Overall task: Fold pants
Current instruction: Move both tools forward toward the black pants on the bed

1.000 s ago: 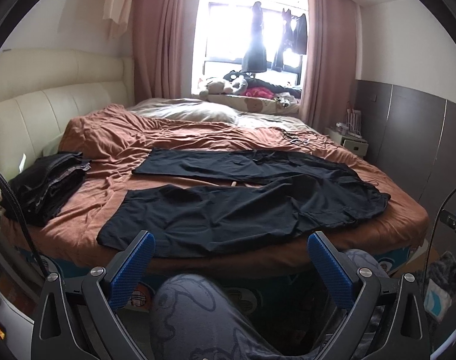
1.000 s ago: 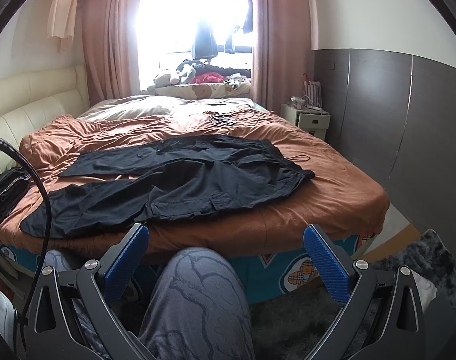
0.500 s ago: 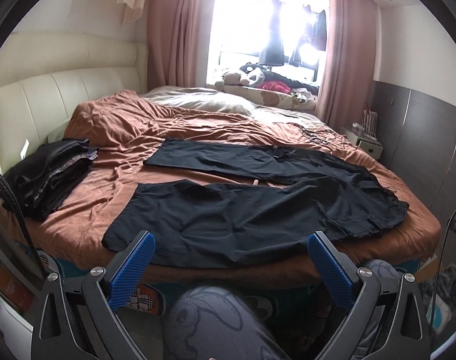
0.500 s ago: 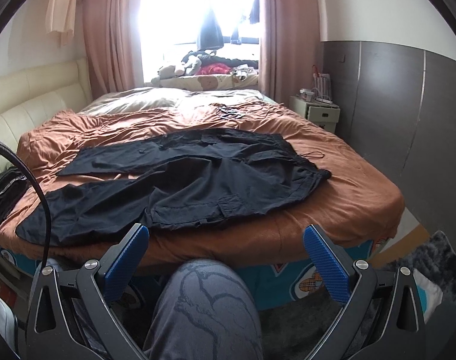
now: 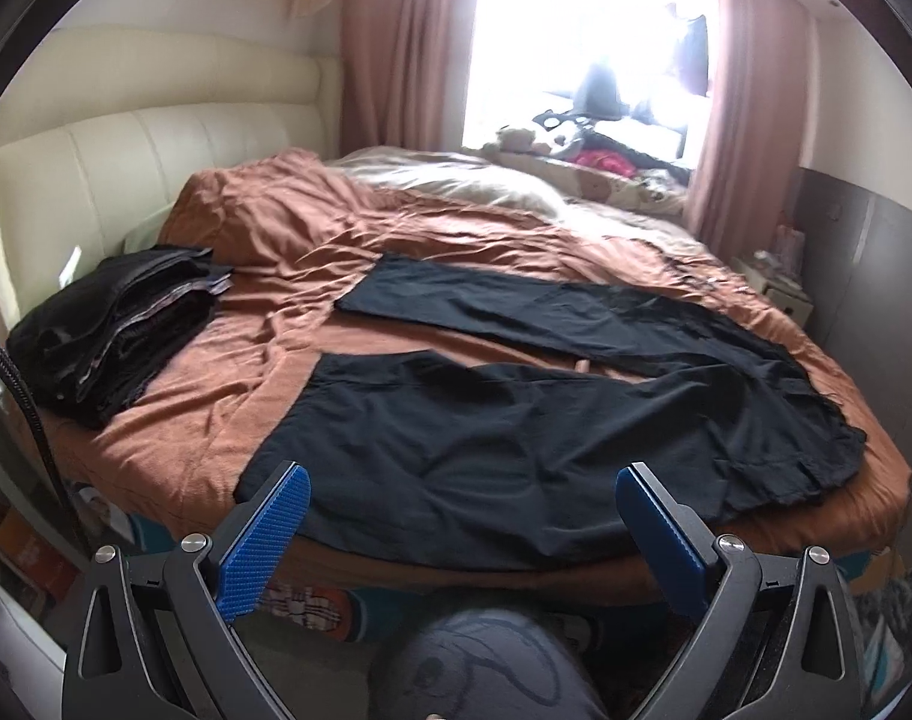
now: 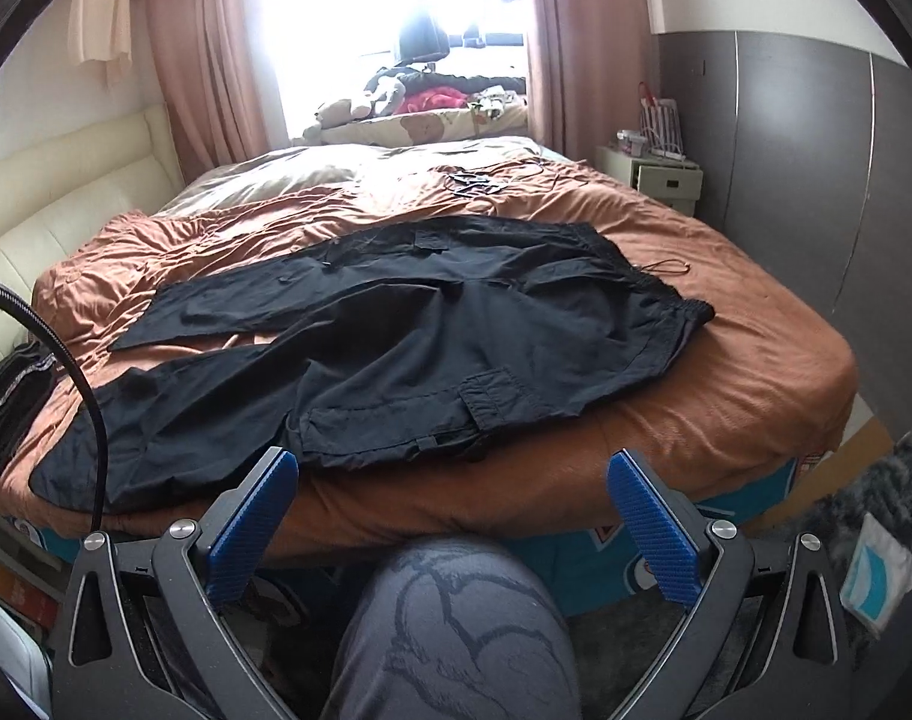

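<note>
Pants (image 5: 516,420) are lying spread flat on the brown bedspread (image 5: 264,324), legs apart in a V, waistband toward your right and cuffs toward your left, nothing folded yet. You are bringing both tools closer: against a second ago the bed is filling more of each view and the near leg is sitting just beyond the tips. Your left gripper (image 5: 462,534) is standing wide and holding nothing, over the near leg's cuff end; your right gripper (image 6: 456,516) is equally wide and empty, facing the pocket side. That likely means you are lining up a first grab. A stack of dark clothes (image 5: 114,330) is waiting at the left.
</note>
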